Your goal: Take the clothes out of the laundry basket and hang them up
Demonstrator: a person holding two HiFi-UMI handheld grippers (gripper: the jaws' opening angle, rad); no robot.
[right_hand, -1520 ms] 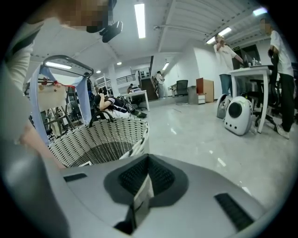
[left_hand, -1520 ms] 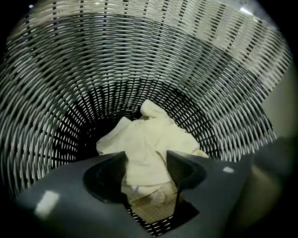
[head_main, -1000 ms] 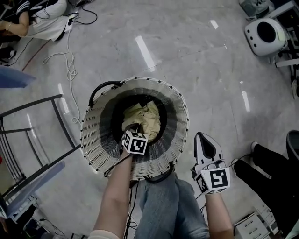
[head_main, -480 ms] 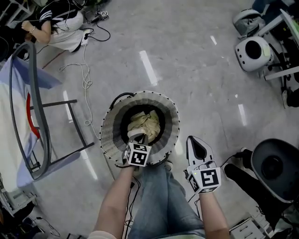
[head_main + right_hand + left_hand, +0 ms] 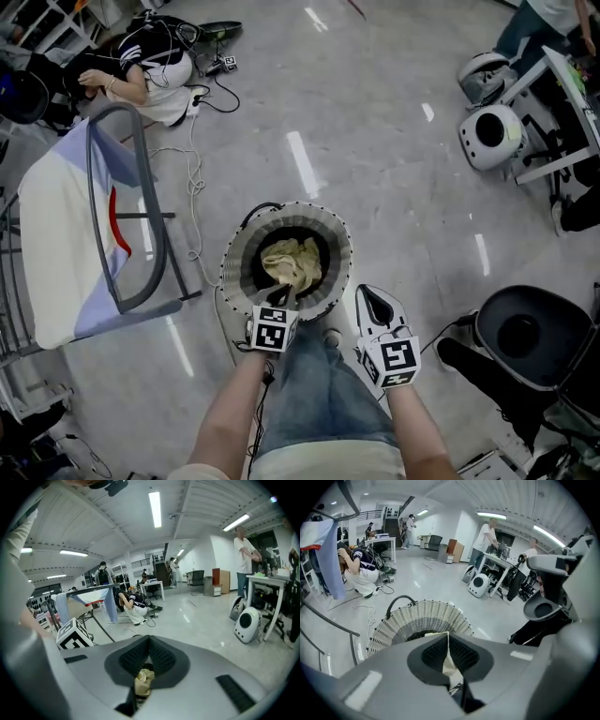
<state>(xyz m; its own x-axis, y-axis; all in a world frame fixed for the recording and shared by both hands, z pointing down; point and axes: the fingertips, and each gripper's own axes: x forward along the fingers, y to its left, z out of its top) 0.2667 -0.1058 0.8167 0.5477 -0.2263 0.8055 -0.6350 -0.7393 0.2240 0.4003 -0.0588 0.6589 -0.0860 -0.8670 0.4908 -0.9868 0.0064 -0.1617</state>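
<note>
- Nearest me, at 6 o'clock, my left gripper [image 5: 280,300] is clamped on a fold of the beige garment [image 5: 292,261]. Its own view shows the fabric nipped between the pads.
- Just beside it at 5 o'clock, my right gripper [image 5: 370,298] is closed, and the head view shows nothing in it. I take the beige low in its gap to be the cloth lying beyond it.
- At 12 o'clock the garment sits mostly bunched in the dark bottom of the laundry basket [image 5: 234,272]. One strand runs up to my left jaws.
- I judge it light, limp and crumpled. It should unfold and trail when raised, and could catch on the woven rim.
- One pinch holds only an edge. I'd take a second hold with the right at a shoulder or hem, to spread it.
- At 9 o'clock stands the drying rack [image 5: 157,225], with a pale cloth [image 5: 56,225] already draped over it.
- I can read no brand or writing. There are only square markers on the gripper cubes, and the white round machine [image 5: 492,136] at 2 o'clock shows no legible label.
</note>
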